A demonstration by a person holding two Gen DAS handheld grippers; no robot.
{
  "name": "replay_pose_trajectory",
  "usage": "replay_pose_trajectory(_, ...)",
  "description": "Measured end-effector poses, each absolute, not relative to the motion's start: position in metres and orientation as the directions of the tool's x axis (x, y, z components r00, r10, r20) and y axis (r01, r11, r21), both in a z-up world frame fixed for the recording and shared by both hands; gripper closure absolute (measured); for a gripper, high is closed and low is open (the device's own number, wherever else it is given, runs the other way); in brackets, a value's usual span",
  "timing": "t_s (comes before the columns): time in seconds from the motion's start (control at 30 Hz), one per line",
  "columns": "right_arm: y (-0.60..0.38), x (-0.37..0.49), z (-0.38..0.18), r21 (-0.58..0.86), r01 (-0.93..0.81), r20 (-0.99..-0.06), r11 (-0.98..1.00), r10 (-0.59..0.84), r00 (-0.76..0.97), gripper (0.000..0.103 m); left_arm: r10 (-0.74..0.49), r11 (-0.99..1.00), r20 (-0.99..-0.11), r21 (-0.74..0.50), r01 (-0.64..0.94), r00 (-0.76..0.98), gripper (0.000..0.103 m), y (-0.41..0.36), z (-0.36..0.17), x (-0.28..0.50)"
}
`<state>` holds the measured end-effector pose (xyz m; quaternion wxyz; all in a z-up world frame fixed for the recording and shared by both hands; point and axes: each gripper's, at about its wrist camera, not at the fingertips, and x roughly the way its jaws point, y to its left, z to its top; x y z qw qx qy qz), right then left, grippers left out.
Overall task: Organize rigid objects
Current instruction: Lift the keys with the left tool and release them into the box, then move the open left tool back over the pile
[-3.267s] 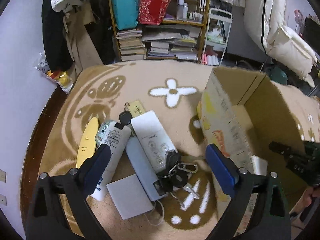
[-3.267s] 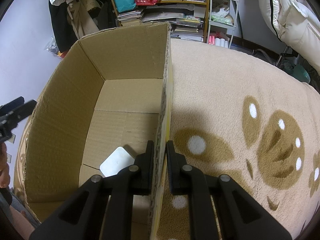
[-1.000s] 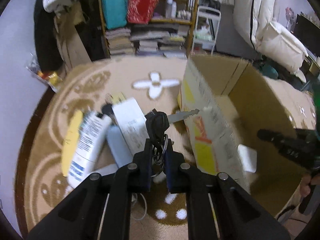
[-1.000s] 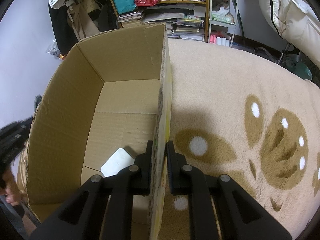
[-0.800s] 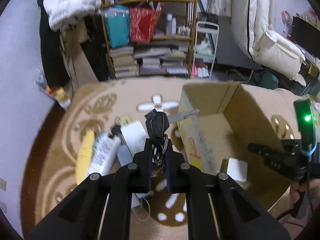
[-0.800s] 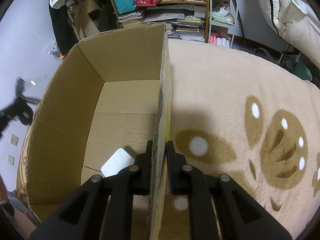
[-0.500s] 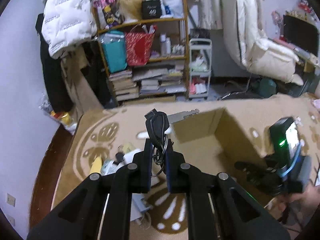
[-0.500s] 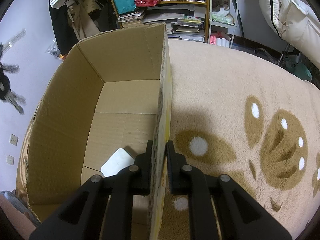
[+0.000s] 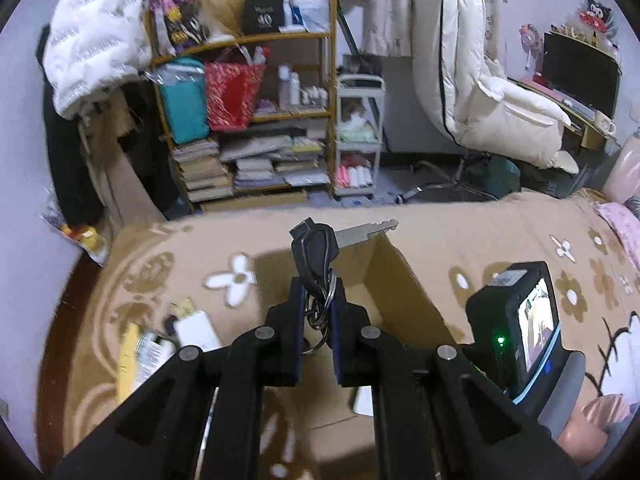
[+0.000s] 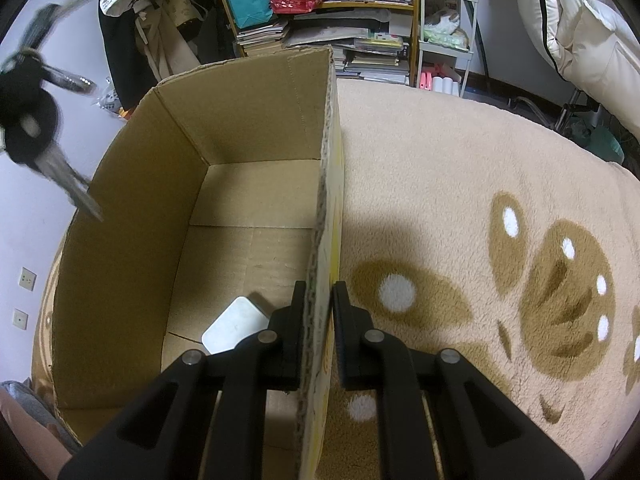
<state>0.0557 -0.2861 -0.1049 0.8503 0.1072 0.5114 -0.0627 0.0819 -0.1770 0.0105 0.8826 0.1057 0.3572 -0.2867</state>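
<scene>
Keys (image 9: pixel 314 250) hang in the air above the box (image 9: pixel 404 276), pinched at the ring by the left claw (image 9: pixel 316 304), whose jaws are nearly closed on the bunch. One black-headed key sticks up with its silver blade pointing right; in the right wrist view the bunch (image 10: pixel 30 120) shows blurred at the upper left, over the box's left wall.

Being small, hard metal and plastic on a loose ring, they are probably light but floppy as a bunch: the keys can swing and the ring could slip between smooth pads. A grip on the ring or a fat plastic head looks safest, and a low release would spare clatter.

The right claw (image 10: pixel 316 320) is narrow too, clamped on the box's right wall (image 10: pixel 326 208), steadying it on the rug (image 10: pixel 460 184). A white slab (image 10: pixel 234 326) already lies on the box floor. Left of the box, a yellow item (image 9: pixel 128 354), a labelled tube (image 9: pixel 150 354) and a white device (image 9: pixel 196 330) lie on the rug; their print is too blurred to read. On the shelf (image 9: pixel 244 40), a black box reads "40" (image 9: pixel 264 20).
</scene>
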Motion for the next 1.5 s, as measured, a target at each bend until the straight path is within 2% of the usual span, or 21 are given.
replay_pose_trajectory(0.3, -0.286, 0.055, -0.105, 0.119, 0.217, -0.883, 0.969, 0.003, 0.469, 0.090, -0.358, 0.812, -0.777, 0.015, 0.583, 0.518, 0.092, -0.194, -0.035, 0.080)
replay_pose_trajectory(0.57, -0.288, 0.056, -0.103, 0.118, 0.212, -0.881, 0.970, 0.004, 0.473, 0.090, -0.352, 0.827, -0.765, 0.016, 0.562, 0.539, 0.091, -0.179, -0.020, 0.081)
replay_pose_trajectory(0.9, -0.288, 0.056, -0.103, 0.118, 0.212, -0.881, 0.970, 0.004, 0.473, 0.090, -0.261, 0.875, -0.788, 0.052, 0.482, 0.558, 0.083, -0.145, -0.022, 0.099)
replay_pose_trajectory(1.0, -0.289, 0.055, -0.103, 0.119, 0.212, -0.881, 0.970, 0.004, 0.473, 0.090, -0.230, 0.879, -0.795, 0.079, 0.471, 0.561, 0.068, -0.135, -0.026, 0.103)
replay_pose_trajectory(1.07, -0.288, 0.055, -0.103, 0.119, 0.212, -0.881, 0.970, 0.004, 0.473, 0.090, -0.214, 0.880, -0.791, 0.098, 0.465, 0.573, 0.049, -0.128, -0.027, 0.105)
replay_pose_trajectory(1.2, -0.288, 0.055, -0.103, 0.119, 0.213, -0.881, 0.970, 0.004, 0.473, 0.090, -0.183, 0.887, -0.804, 0.113, 0.447, 0.566, 0.043, -0.110, -0.029, 0.110)
replay_pose_trajectory(1.27, -0.288, 0.055, -0.103, 0.117, 0.212, -0.881, 0.970, 0.003, 0.473, 0.090, -0.169, 0.888, -0.807, 0.124, 0.442, 0.566, 0.027, -0.100, -0.030, 0.113)
replay_pose_trajectory(1.3, -0.288, 0.055, -0.103, 0.115, 0.211, -0.881, 0.971, 0.002, 0.473, 0.090, -0.157, 0.893, -0.802, 0.135, 0.430, 0.577, 0.022, -0.095, -0.029, 0.113)
replay_pose_trajectory(1.37, -0.288, 0.055, -0.102, 0.114, 0.211, -0.881, 0.971, 0.001, 0.473, 0.090, -0.136, 0.900, -0.788, 0.155, 0.406, 0.601, 0.004, -0.083, -0.029, 0.115)
replay_pose_trajectory(1.5, -0.288, 0.055, -0.101, 0.109, 0.211, -0.882, 0.972, -0.004, 0.472, 0.090, -0.099, 0.915, -0.779, 0.172, 0.364, 0.619, 0.002, -0.059, -0.033, 0.126)
